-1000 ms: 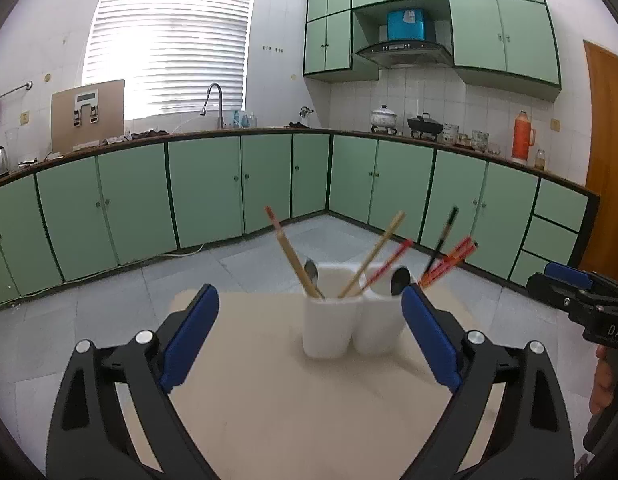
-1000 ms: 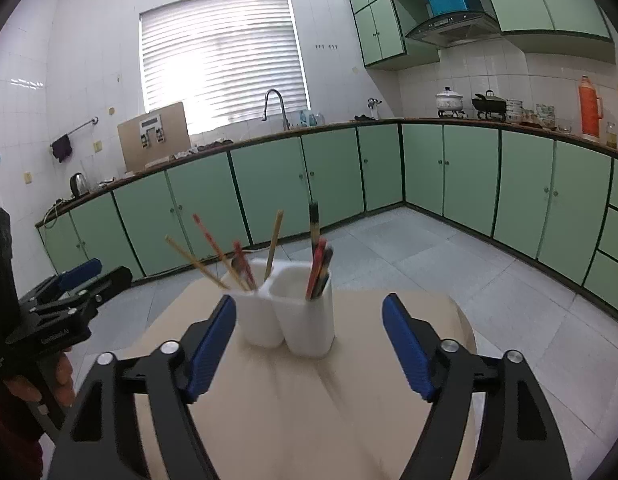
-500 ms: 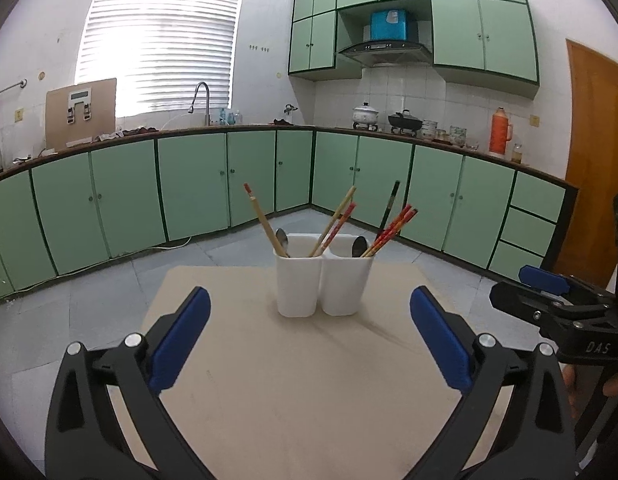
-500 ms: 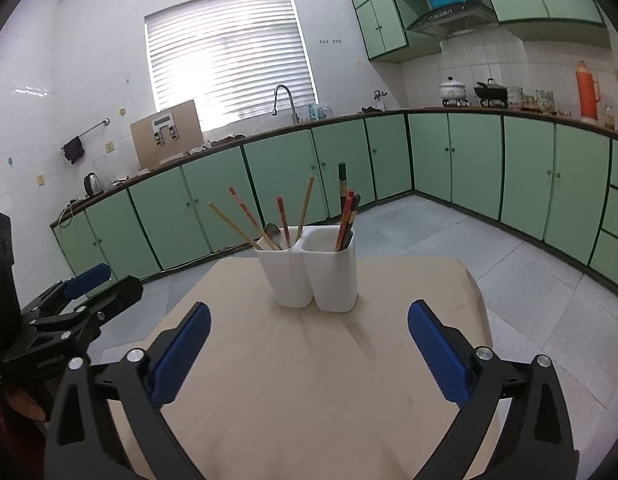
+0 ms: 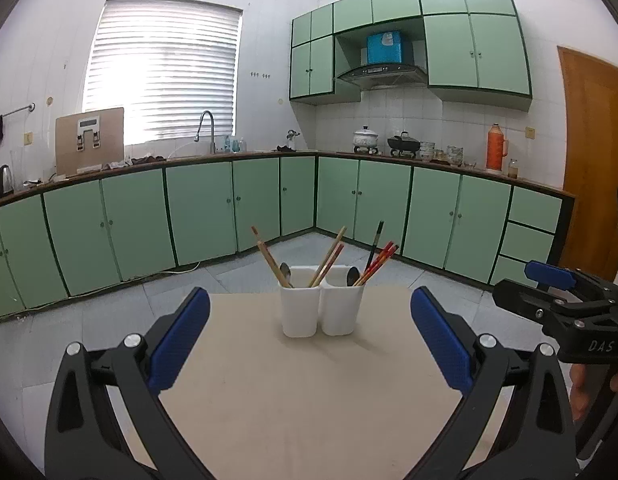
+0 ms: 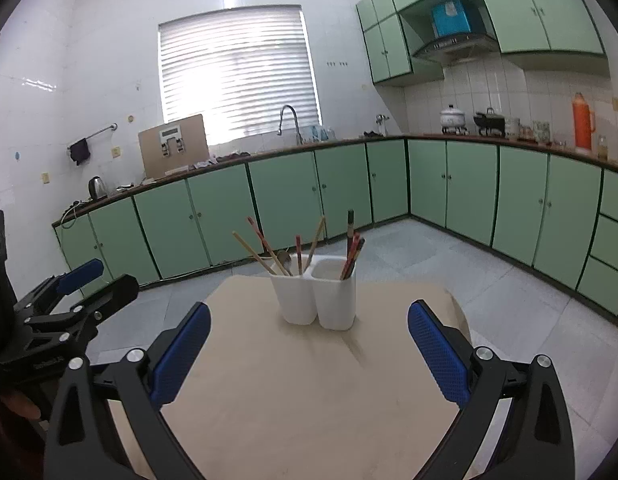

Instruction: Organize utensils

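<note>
Left gripper: the black two-finger left gripper with blue ribbed pads [image 5: 309, 344] stands wide apart with nothing between its pads, hovering over the near part of the beige table top [image 5: 293, 400].
Right gripper: the black right gripper with blue ribbed pads [image 6: 309, 344] is likewise spread wide and empty, above the same table.
Task's thing: the white plastic twin-cup utensil holder [image 5: 322, 304] stands upright near the far edge of the table, well apart from both grippers.
Contents: wooden and red chopsticks [image 5: 329, 258] and two metal spoons [image 5: 285, 272] lean in the two cups; a dark chopstick [image 5: 376, 242] stands in the right cup.
Loose utensils: none visible on the table.
Step in hand: by my reading the sorting looks finished, both tools clear of the holder.
Next move: likely nothing but keeping clear; if any re-sorting is wanted, a careful reach to a single stick without tipping the holder.
Writing: "DAS" in white on the right gripper's body, seen from the left wrist; the lettering on the left gripper's body, seen from the right wrist, is too small to read.
</note>
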Available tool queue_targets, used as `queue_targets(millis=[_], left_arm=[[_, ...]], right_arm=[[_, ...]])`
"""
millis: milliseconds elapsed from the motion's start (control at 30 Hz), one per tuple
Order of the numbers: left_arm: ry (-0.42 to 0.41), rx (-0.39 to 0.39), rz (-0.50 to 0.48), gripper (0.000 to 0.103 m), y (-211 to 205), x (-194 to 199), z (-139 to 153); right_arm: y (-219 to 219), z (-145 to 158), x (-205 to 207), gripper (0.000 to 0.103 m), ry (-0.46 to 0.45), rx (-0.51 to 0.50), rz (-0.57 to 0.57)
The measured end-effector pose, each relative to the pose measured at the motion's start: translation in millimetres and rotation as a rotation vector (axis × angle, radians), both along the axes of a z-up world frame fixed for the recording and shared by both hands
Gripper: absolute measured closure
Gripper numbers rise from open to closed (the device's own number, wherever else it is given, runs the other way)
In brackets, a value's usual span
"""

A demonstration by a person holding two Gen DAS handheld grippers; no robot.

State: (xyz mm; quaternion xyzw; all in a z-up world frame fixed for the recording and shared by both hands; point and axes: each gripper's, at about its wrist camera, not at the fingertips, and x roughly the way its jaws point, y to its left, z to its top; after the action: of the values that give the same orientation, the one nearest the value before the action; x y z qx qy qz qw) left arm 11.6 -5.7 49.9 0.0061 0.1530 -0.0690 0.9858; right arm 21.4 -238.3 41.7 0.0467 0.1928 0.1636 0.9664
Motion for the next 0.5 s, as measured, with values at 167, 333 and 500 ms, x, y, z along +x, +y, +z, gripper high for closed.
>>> queue_targets(millis=[167, 333, 500], left_arm=[[-0.024, 0.007, -0.003, 0.006, -2.7, -12.7, 9.5], [-0.047, 0.004, 0.0, 0.006, -2.9, -24.3, 16.3], [-0.065, -0.001, -0.001, 0.006, -1.5, -31.2, 22.8]], right_arm=[[2.9, 9.9, -11.1, 0.006, -0.028, -0.007, 0.003], [1.4, 16.1, -16.8, 0.006, -0.044, -0.003, 0.004], [2.6, 22.1, -20.7, 0.006, -0.061, -0.004, 0.004]])
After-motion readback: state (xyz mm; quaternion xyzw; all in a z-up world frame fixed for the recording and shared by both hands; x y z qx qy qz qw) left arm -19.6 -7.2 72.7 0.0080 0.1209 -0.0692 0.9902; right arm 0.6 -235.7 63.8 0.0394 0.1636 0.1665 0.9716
